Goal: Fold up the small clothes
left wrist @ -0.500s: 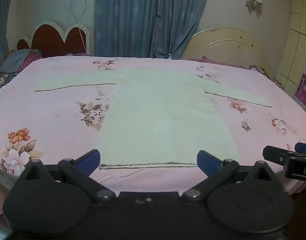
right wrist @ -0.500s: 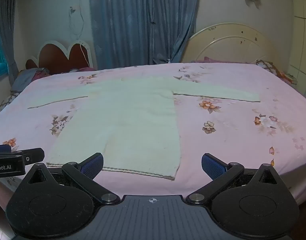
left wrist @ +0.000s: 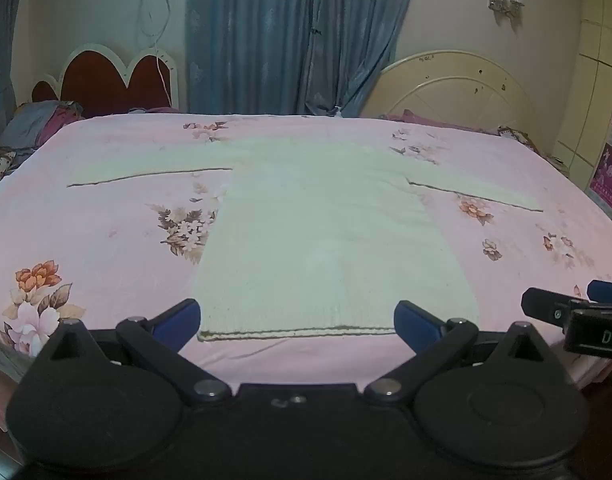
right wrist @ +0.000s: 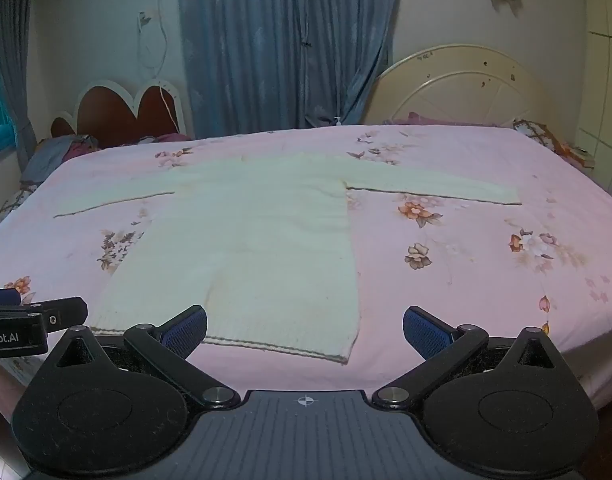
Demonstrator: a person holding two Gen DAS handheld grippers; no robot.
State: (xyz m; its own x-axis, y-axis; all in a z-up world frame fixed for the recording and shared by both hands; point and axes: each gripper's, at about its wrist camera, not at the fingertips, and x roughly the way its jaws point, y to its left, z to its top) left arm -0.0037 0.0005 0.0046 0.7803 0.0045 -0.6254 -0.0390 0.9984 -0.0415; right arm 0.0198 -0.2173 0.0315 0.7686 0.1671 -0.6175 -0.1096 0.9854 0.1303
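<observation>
A pale cream long-sleeved sweater (left wrist: pixel 326 232) lies flat on the pink floral bedsheet (left wrist: pixel 106 232), sleeves spread out to both sides, hem toward me. It also shows in the right wrist view (right wrist: pixel 258 248). My left gripper (left wrist: pixel 296 320) is open and empty, hovering just in front of the hem. My right gripper (right wrist: pixel 304 330) is open and empty, in front of the hem's right corner. The right gripper shows at the right edge of the left wrist view (left wrist: pixel 578 316), and the left gripper at the left edge of the right wrist view (right wrist: pixel 30 320).
The bed's near edge (right wrist: pixel 306 376) runs just below the hem. A red heart-shaped headboard (left wrist: pixel 118 80) and a cream headboard (left wrist: pixel 458 88) stand behind the bed, with blue curtains (left wrist: pixel 290 36) between them. Bedding is piled at the far left (left wrist: pixel 34 124).
Both views have shifted very slightly; the sweater and both grippers stay as they were.
</observation>
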